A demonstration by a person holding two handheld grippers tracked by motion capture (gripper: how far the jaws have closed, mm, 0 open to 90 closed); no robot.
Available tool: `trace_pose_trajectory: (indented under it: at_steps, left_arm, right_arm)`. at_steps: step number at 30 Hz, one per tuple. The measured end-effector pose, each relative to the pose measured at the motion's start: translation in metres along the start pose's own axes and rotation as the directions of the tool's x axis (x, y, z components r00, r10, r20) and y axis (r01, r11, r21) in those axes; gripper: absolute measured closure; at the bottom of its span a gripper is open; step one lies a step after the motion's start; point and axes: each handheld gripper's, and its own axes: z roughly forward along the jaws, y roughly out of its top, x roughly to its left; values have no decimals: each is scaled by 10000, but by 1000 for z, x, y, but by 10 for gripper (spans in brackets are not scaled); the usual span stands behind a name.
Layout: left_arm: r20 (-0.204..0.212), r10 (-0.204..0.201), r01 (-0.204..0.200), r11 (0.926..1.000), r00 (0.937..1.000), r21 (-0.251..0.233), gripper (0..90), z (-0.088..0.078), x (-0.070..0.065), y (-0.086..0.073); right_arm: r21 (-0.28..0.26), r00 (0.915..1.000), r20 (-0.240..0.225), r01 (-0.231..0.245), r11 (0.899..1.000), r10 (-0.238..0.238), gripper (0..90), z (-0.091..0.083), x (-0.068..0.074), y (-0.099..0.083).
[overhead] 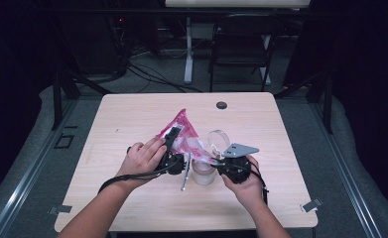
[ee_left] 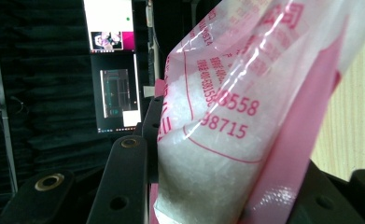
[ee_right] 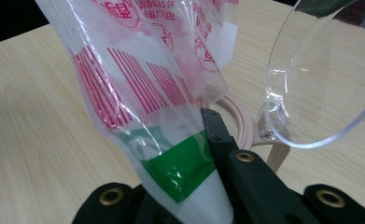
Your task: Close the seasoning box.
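Pink-and-clear printed plastic bag of white granules held up over the middle of the light wooden table, tilted, its lower end above a clear glass jar with a hinged clear lid swung open. Both grippers have it.

Left gripper, in the person's left hand, clamps the fuller part of the bag: in the left gripper view the bag bulges between the two black jaws, white granules packed against the plastic, red printed digits on the side. Jaws part-closed, pressing on the bag.

Right gripper, in the right hand, pinches the bag's narrow end; the right gripper view shows the bag with a red barcode and a green band squeezed tight between the jaws, which are fully closed on the film. Grey three-cornered plate sits on top of this gripper. Behind the jaws, the jar's wooden rim and the clear lid, probably just under the bag's tip, hard to tell if touching.

Silver metal spoon-like utensil lies on the table just left of the jar. Small dark round disc near the far table edge. Black folding chair stands on the floor beyond.
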Motion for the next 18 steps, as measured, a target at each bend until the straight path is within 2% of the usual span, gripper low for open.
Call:
trace_pose_trajectory:
  at_steps: [3,5,18]
  left_arm:
    - [187,74,-77,9998,9998,163,654,0,0,-1]
    - [49,131,-131,9999,9999,39,653,1,-1,-1]
    - [60,159,-159,9999,9999,27,642,1,-1,-1]
  right_arm:
    - [-47,10000,21,-2,10000,2,900,-1,0,0]
    - [-103,10000,33,-18,9999,19,900,-1,1,1]
    - [-35,10000,40,53,10000,-53,900,-2,0,1]
